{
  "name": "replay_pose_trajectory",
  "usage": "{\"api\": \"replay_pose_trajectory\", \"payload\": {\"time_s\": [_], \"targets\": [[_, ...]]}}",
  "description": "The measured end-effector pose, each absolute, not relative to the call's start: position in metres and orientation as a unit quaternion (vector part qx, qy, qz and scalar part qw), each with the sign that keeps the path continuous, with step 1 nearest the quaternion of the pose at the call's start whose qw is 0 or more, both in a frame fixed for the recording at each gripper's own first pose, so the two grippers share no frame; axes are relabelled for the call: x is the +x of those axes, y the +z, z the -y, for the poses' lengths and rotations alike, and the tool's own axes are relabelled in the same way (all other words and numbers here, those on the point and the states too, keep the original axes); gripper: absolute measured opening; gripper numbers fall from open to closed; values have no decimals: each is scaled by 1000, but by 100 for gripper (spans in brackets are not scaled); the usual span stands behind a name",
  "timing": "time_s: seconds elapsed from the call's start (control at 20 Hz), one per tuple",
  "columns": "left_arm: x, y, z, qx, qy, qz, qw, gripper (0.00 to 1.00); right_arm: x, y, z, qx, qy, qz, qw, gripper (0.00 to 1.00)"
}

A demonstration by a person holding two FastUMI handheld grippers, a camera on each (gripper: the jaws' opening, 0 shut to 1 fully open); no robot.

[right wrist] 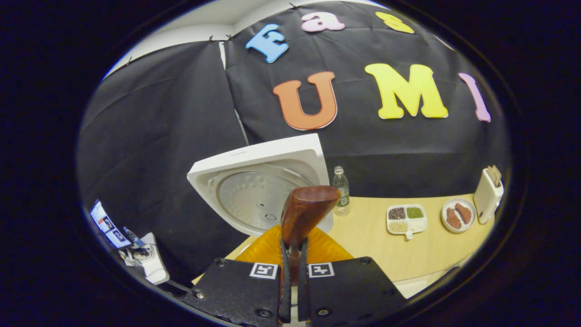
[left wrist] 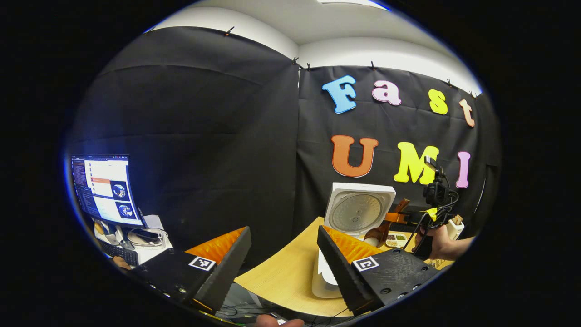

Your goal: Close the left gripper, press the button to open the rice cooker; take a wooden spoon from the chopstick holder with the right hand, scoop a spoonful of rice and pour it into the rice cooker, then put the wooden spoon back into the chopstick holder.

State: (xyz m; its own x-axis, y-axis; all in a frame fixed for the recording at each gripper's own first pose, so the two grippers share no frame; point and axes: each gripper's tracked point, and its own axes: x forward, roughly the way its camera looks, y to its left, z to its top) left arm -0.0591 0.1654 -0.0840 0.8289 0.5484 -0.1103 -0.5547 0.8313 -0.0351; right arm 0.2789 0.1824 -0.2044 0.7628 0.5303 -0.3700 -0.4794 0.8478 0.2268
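**Entry: wooden spoon in hand, rice cooker open**

Item 1. My right gripper (right wrist: 292, 254): jaws clamped on the handle of the dark brown wooden spoon (right wrist: 305, 212), both fingers pressing it, the bowl standing up ahead of me. In the left gripper view that same gripper (left wrist: 408, 218) hung over the far side of the table with the spoon (left wrist: 383, 229) angled down beside the cooker.

Item 2. My left gripper (left wrist: 283, 254): jaws wide apart, holding nothing, hanging near the edge of the pale wooden table (left wrist: 281, 272).

Item 3. White rice cooker (left wrist: 331, 272): its square lid (right wrist: 263, 181) stood raised, the round metal inner plate facing me. I could not see into the pot.

Item 4. White divided tray (right wrist: 406, 219): four compartments, one dark, one green, one tan, one whitish. I judged the whitish one to be the rice, though the grains were too small to tell.

Item 5. White round plate (right wrist: 457, 215): two reddish-brown pieces lying on it.

Item 6. White upright chopstick holder (right wrist: 488, 193): at the far right, just beside the plate, wooden ends poking from its top.

Item 7. Clear plastic bottle (right wrist: 340, 190): upright behind the cooker lid.

Handling note. I judged the scoop or the pour to be the step in hand. Done well, the spoon bowl would be kept level in transit and tipped only once over the pot.
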Motion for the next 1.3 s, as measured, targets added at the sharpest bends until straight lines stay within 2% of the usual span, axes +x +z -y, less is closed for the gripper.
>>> {"api": "replay_pose_trajectory", "payload": {"time_s": [0.5,0.75,1.0,1.3], "targets": [[-62,-81,-167,-34,290,-43,955,94,260,-179,-204,-119,292,-114,942,11],[-62,-79,-167,-30,288,-40,956,94,248,-172,-216,-157,309,-77,935,11],[-62,-78,-167,-36,290,-35,956,94,248,-168,-218,-116,315,-92,938,11],[-59,-77,-163,-39,267,-33,962,94,248,-143,-177,-3,290,-127,948,12]]}}
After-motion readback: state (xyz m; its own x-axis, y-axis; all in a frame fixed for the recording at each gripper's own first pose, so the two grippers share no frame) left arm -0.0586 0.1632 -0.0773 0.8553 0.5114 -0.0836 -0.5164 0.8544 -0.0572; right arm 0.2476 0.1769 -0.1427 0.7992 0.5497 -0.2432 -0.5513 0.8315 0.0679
